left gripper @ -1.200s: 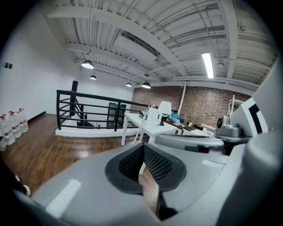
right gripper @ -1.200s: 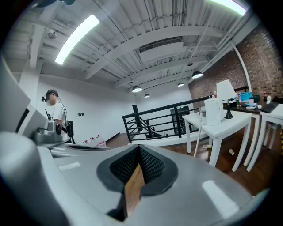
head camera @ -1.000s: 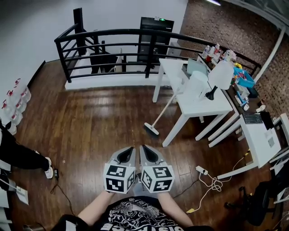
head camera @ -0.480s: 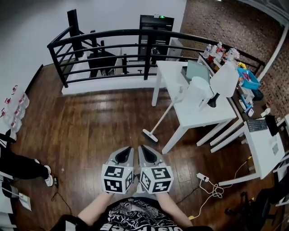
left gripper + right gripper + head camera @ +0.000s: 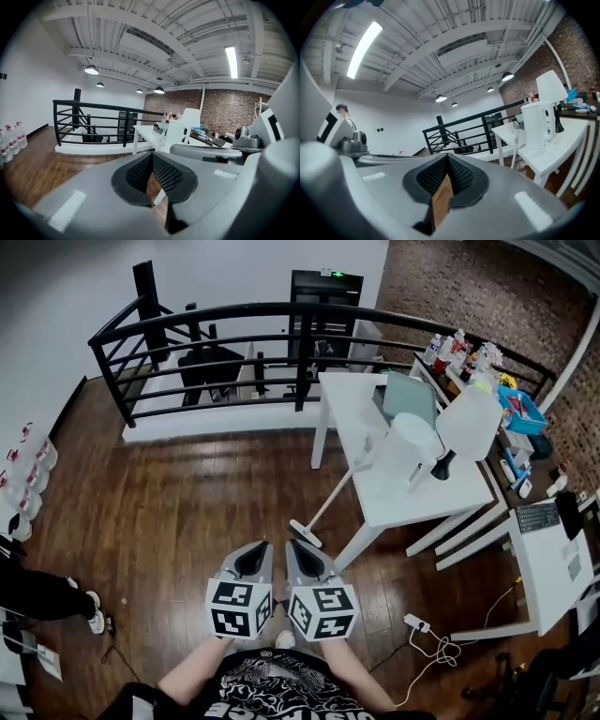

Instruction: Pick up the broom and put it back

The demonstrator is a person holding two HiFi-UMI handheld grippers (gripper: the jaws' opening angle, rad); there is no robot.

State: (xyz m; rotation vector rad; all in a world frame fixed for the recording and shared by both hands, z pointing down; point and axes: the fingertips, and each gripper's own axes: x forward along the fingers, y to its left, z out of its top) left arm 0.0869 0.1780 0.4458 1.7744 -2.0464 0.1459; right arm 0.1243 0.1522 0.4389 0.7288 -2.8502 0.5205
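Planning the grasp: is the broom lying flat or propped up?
Propped up: broom head on the floor, handle leaning against the white table.

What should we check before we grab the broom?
1. Broom in sight: ok. The broom leans on the white table, its head on the floor.
2. Tools empty: ok. Nothing is between the jaws of the left tool or the right tool.
3. Jaws open for grabbing: not ok. Both tools are shut.
4. Broom touched: not ok. It stands ahead, apart from both tools.
5. Place to put it back: cannot tell.
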